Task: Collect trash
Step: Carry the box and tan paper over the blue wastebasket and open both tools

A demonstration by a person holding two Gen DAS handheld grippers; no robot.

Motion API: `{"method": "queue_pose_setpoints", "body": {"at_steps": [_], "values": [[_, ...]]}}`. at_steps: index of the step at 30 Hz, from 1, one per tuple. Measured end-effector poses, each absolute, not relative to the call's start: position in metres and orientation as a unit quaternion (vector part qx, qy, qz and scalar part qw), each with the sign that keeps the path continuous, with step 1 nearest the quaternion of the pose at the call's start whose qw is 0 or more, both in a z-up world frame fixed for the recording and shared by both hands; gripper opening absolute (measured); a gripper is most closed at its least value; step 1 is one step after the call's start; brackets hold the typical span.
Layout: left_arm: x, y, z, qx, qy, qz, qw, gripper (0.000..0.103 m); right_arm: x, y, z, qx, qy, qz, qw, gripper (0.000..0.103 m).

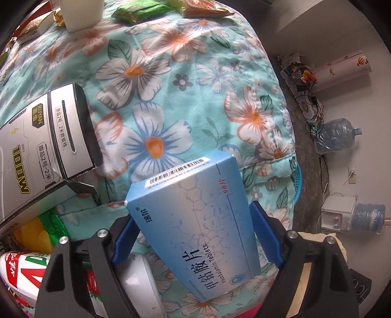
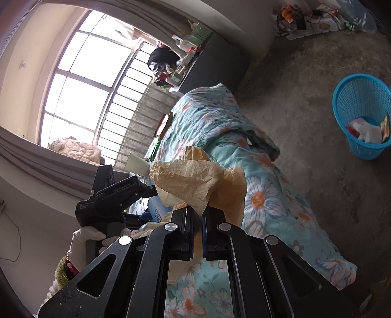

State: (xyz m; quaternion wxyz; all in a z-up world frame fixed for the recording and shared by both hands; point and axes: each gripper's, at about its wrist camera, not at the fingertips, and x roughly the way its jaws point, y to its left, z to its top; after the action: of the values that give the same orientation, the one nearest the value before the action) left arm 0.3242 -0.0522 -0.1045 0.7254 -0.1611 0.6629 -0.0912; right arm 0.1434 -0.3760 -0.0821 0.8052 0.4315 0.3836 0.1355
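Observation:
My left gripper (image 1: 193, 234) is shut on a blue medicine box (image 1: 195, 220) marked "Mecobalamin Tablets", held above the floral bedcover (image 1: 171, 85). My right gripper (image 2: 198, 215) is shut on a crumpled tan paper napkin (image 2: 195, 178), held over the same bedcover (image 2: 264, 195). A blue mesh waste basket (image 2: 361, 115) stands on the floor to the right in the right wrist view, with some trash inside. Its rim (image 1: 299, 183) peeks out past the bed edge in the left wrist view. The left gripper body (image 2: 110, 200) and a gloved hand (image 2: 83, 237) show in the right wrist view.
A silver and black cable box (image 1: 44, 146), a red and white bottle (image 1: 22, 271), snack packets (image 1: 136, 12) and a white cup (image 1: 80, 14) lie on the bed. Water jugs (image 1: 337, 135), a dispenser (image 1: 337, 215) and cables sit by the wall. A dark cabinet (image 2: 215, 66) stands by the window.

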Motion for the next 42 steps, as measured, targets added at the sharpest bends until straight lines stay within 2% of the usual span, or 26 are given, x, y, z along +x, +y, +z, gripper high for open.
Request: {"method": "queue_pose_setpoints", "body": {"at_steps": [10, 16, 22, 28, 38, 39, 41, 42], "values": [[0.29, -0.053, -0.045, -0.13, 0.588, -0.159, 0.783, 0.081, 0.127, -0.394, -0.068, 0.435, 0.357, 0.129, 0.816, 0.004], [0.285, -0.093, -0.002, -0.11, 0.54, -0.203, 0.809, 0.081, 0.121, -0.425, -0.057, 0.446, 0.325, 0.102, 0.828, 0.004], [0.293, -0.163, 0.012, -0.095, 0.52, -0.263, 0.807, 0.081, 0.113, -0.478, -0.057, 0.451, 0.3, 0.033, 0.84, 0.004], [0.311, -0.273, -0.013, -0.045, 0.522, -0.311, 0.793, 0.081, 0.127, -0.54, -0.094, 0.469, 0.307, -0.05, 0.827, 0.004], [0.363, -0.44, -0.12, 0.007, 0.571, -0.357, 0.739, 0.083, 0.191, -0.627, -0.209, 0.506, 0.368, -0.159, 0.764, 0.006], [0.366, -0.45, -0.129, 0.008, 0.574, -0.357, 0.737, 0.085, 0.197, -0.633, -0.219, 0.507, 0.37, -0.167, 0.761, 0.008], [0.37, -0.466, -0.141, 0.001, 0.576, -0.365, 0.732, 0.086, 0.205, -0.644, -0.239, 0.51, 0.382, -0.186, 0.748, 0.029], [0.371, -0.473, -0.146, -0.006, 0.577, -0.371, 0.727, 0.087, 0.207, -0.65, -0.249, 0.513, 0.389, -0.195, 0.74, 0.032]]}}
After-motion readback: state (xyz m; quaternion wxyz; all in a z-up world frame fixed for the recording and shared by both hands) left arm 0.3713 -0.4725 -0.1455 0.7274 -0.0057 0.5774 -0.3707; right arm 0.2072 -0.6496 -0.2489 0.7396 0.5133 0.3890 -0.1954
